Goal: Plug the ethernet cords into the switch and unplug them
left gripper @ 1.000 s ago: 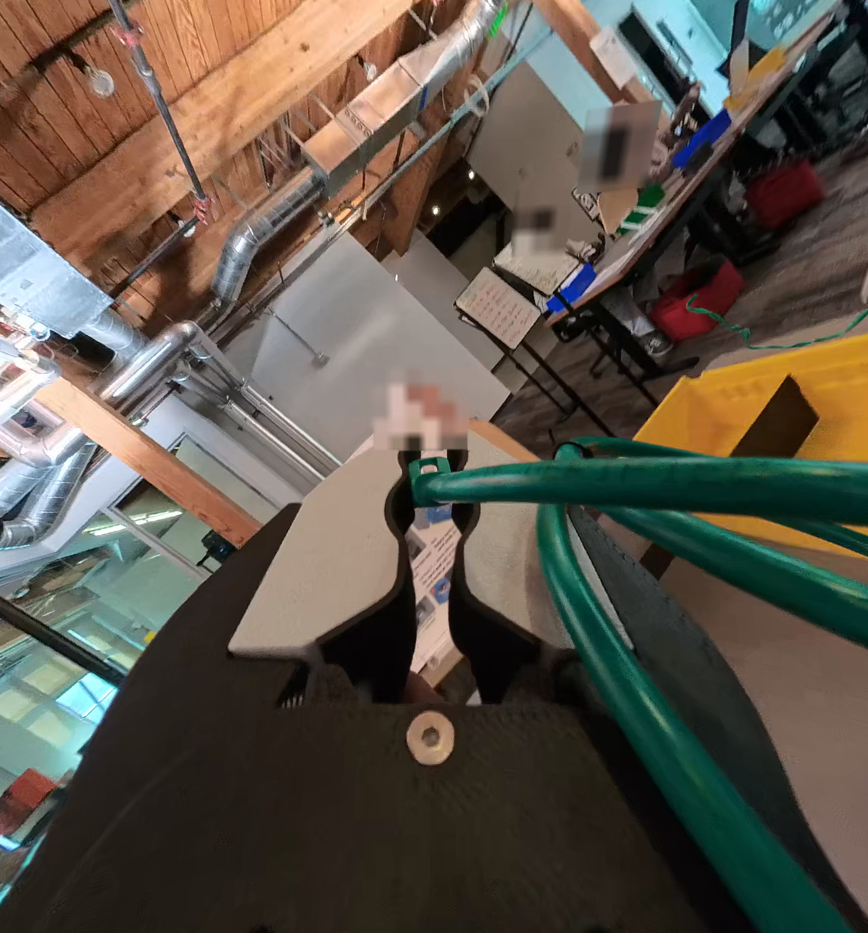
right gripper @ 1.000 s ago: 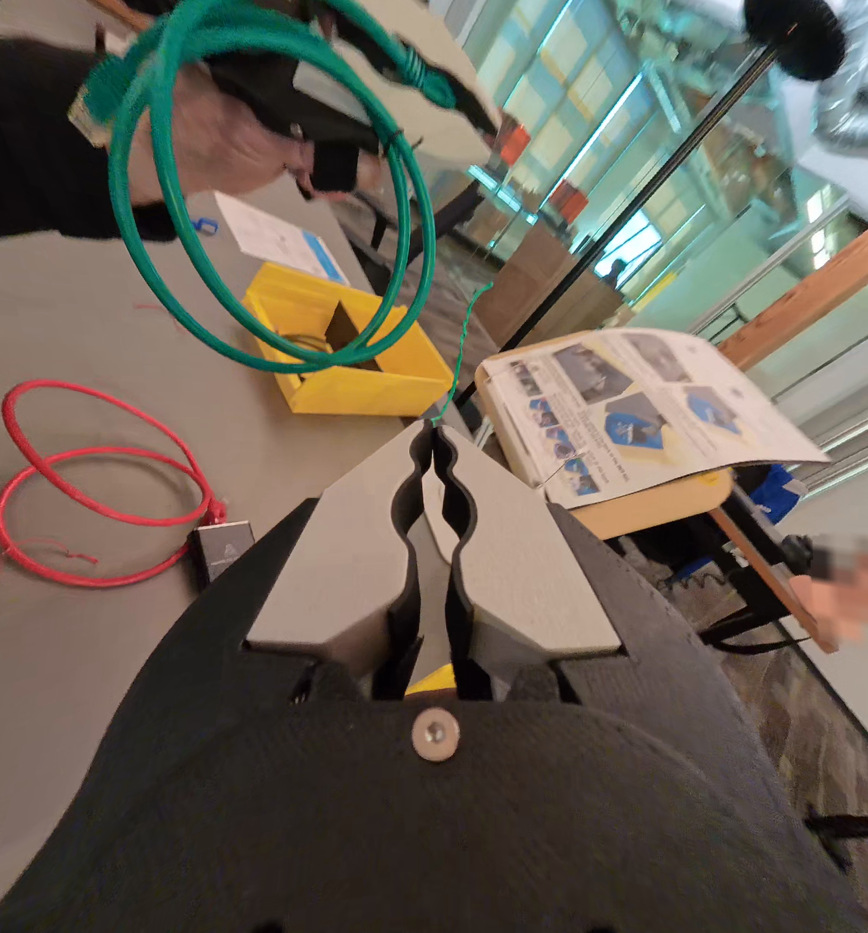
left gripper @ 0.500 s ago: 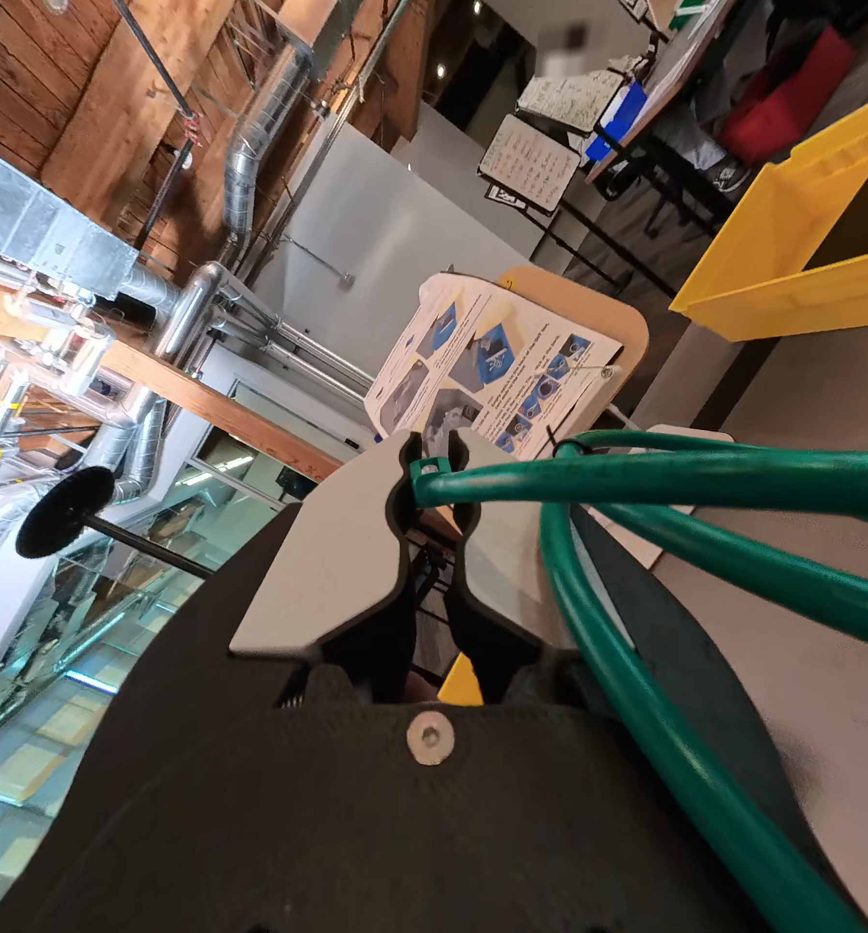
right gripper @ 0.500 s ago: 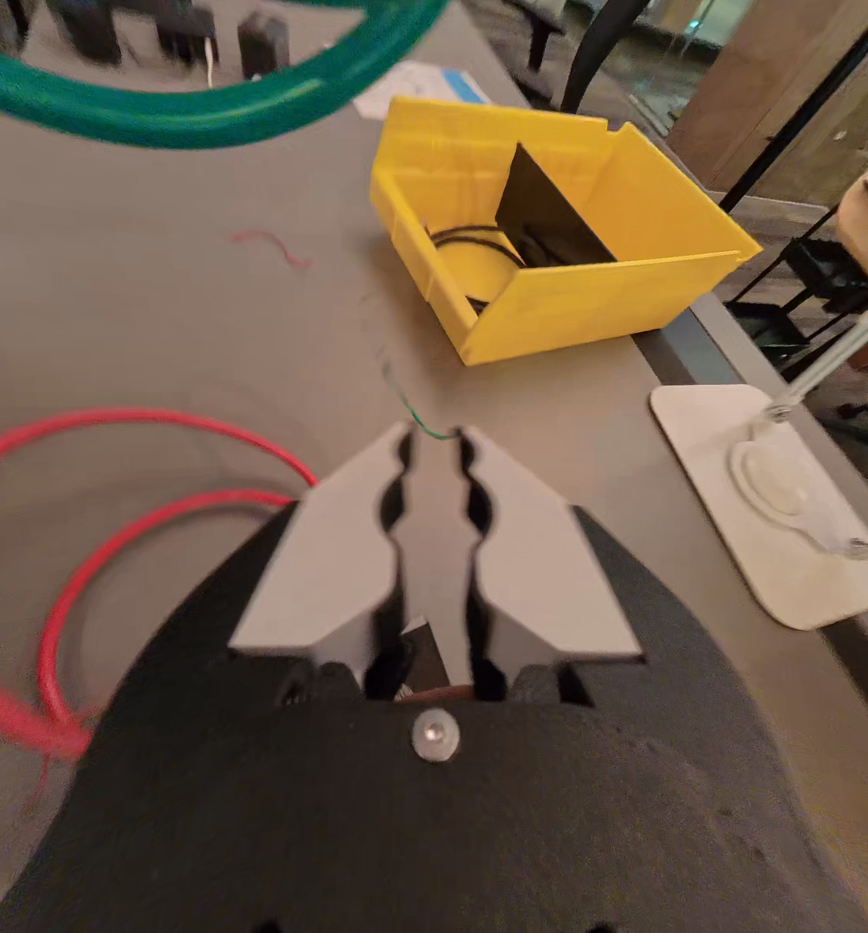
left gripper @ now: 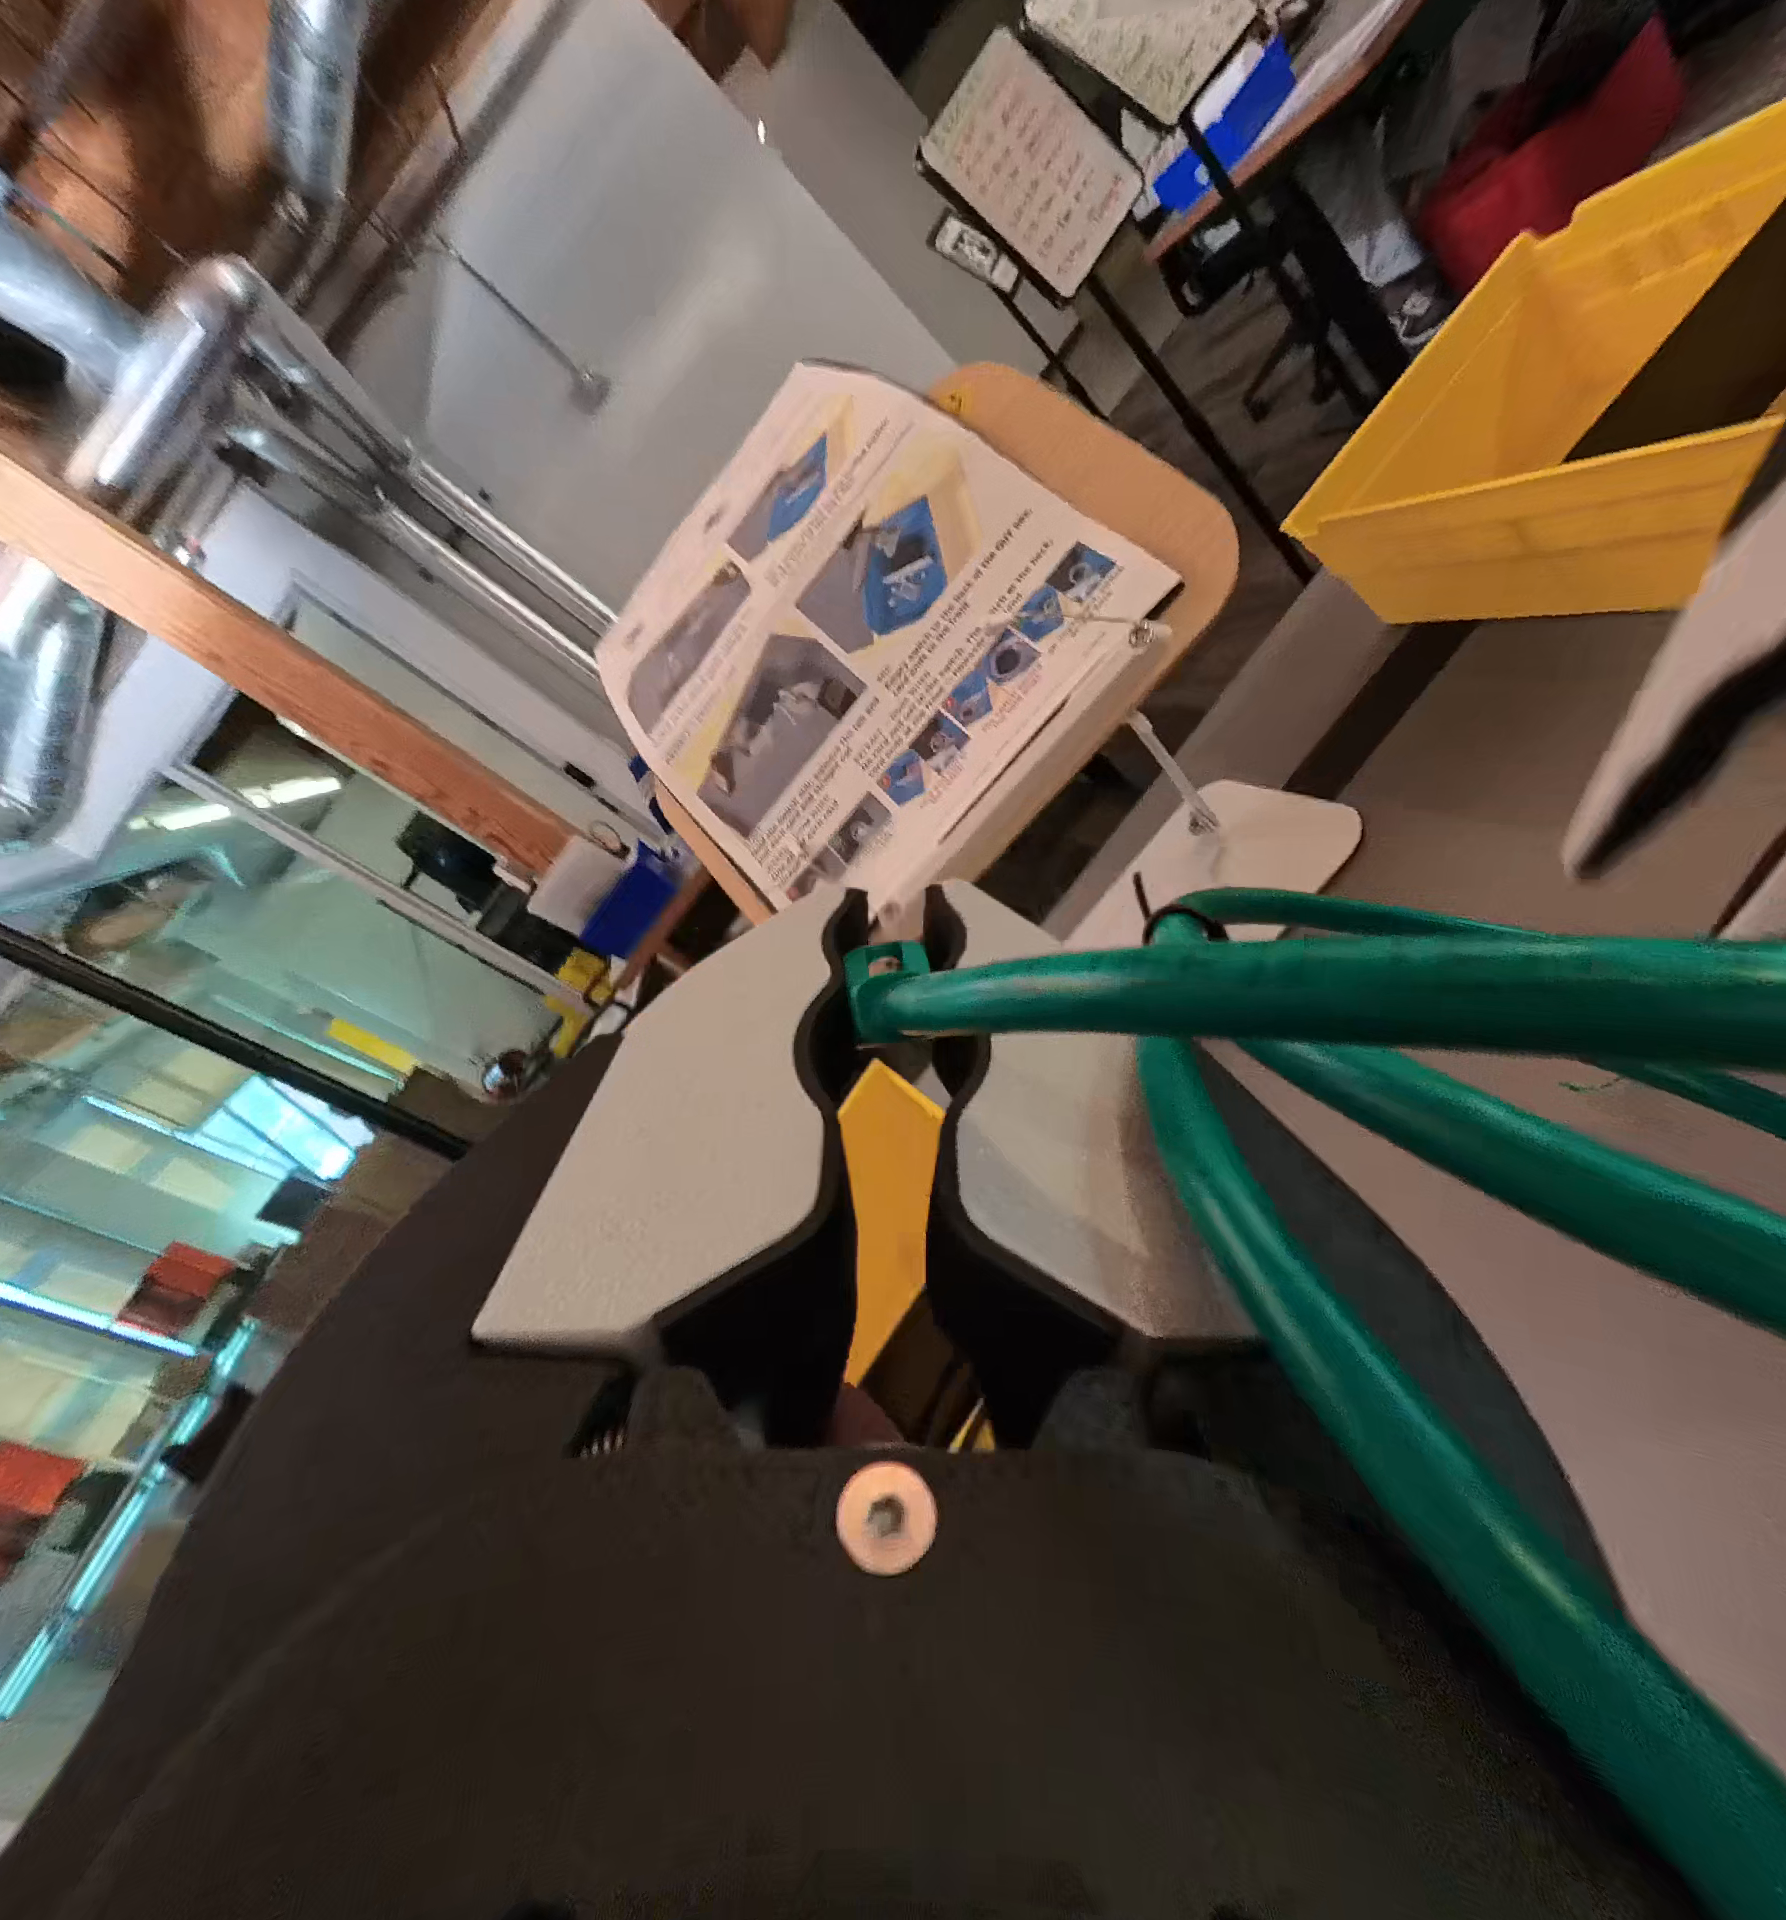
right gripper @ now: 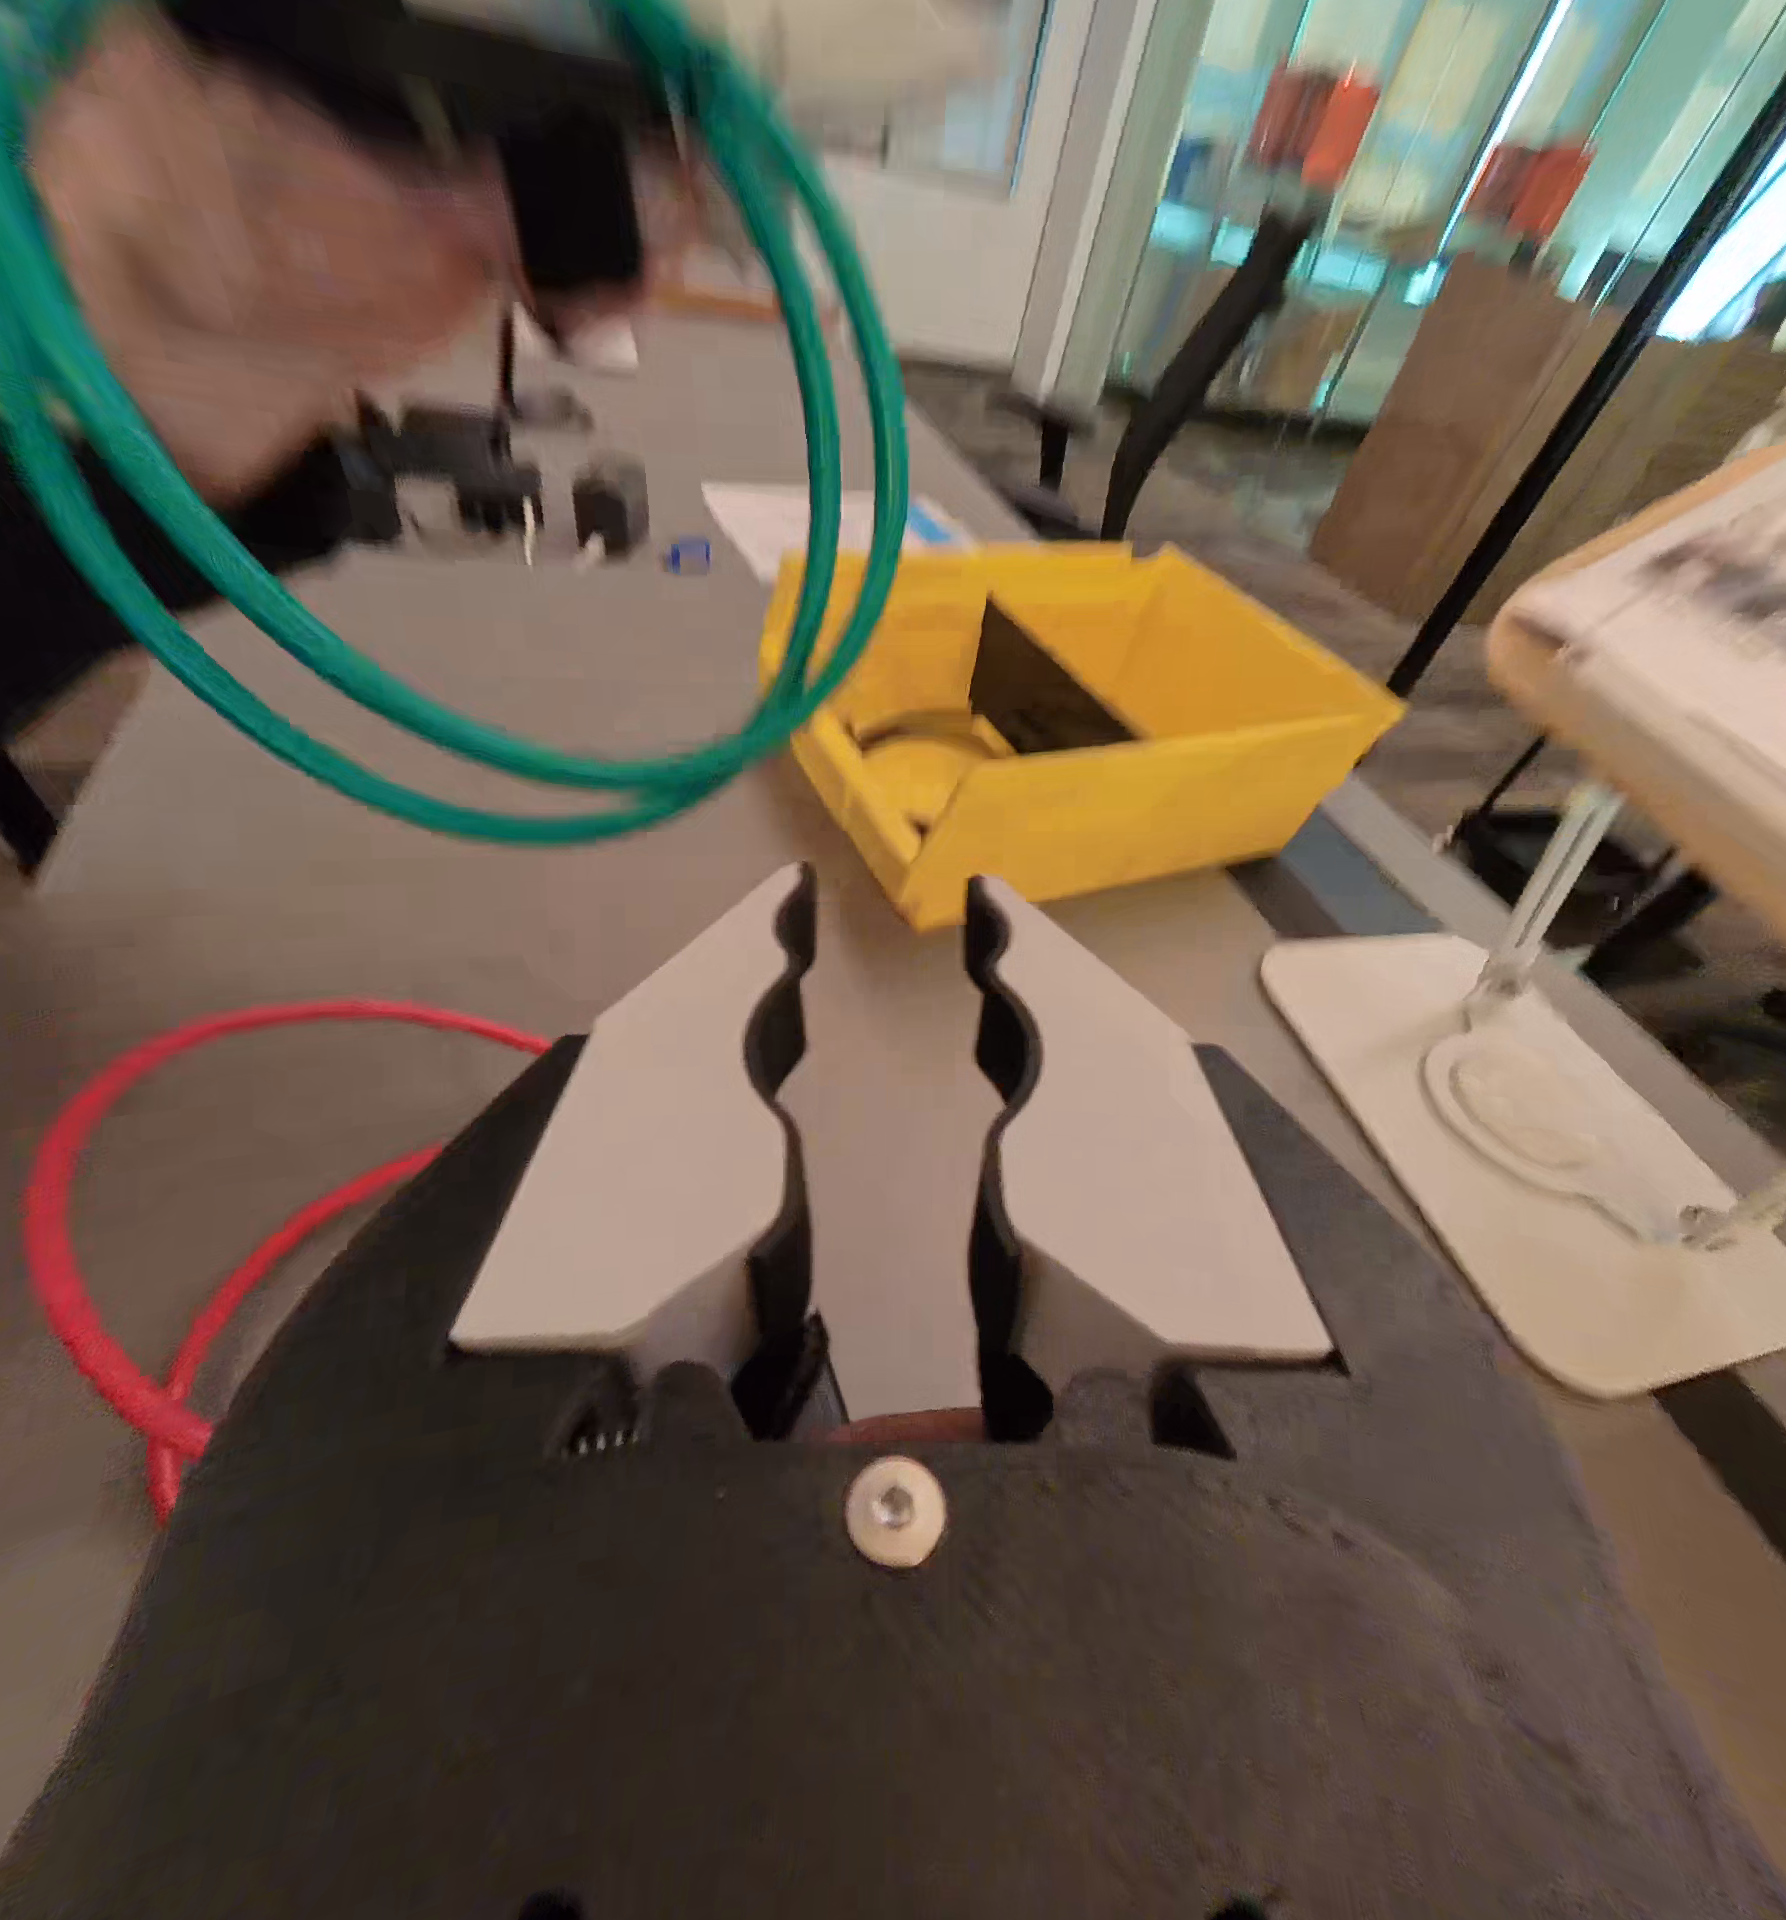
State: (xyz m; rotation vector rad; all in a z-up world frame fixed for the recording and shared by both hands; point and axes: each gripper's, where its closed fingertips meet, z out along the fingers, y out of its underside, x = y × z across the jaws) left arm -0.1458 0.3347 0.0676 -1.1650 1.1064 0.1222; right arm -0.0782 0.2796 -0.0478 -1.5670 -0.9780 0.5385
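My left gripper (left gripper: 887,940) is shut on a coiled green ethernet cord (left gripper: 1388,1003), held up in the air. Its loops run off to the right. In the right wrist view the same green cord (right gripper: 515,727) hangs in loops from the blurred left gripper and hand at the upper left. My right gripper (right gripper: 887,899) is open and empty, low over the grey table (right gripper: 432,665). A coiled red cord (right gripper: 89,1195) lies on the table to its left. I see no switch clearly; small dark items (right gripper: 515,488) stand at the far side of the table.
A yellow bin (right gripper: 1065,727) with a black divider sits ahead of the right gripper, also in the left wrist view (left gripper: 1554,457). A white stand base (right gripper: 1533,1153) holds a clipboard with a printed sheet (left gripper: 868,644) at the table's right edge. Some 15 cm of space lies between my two pairs of fingers.
My right gripper has opened wider and pulled back and up from the table. The left gripper has turned a little, still holding the green cord.
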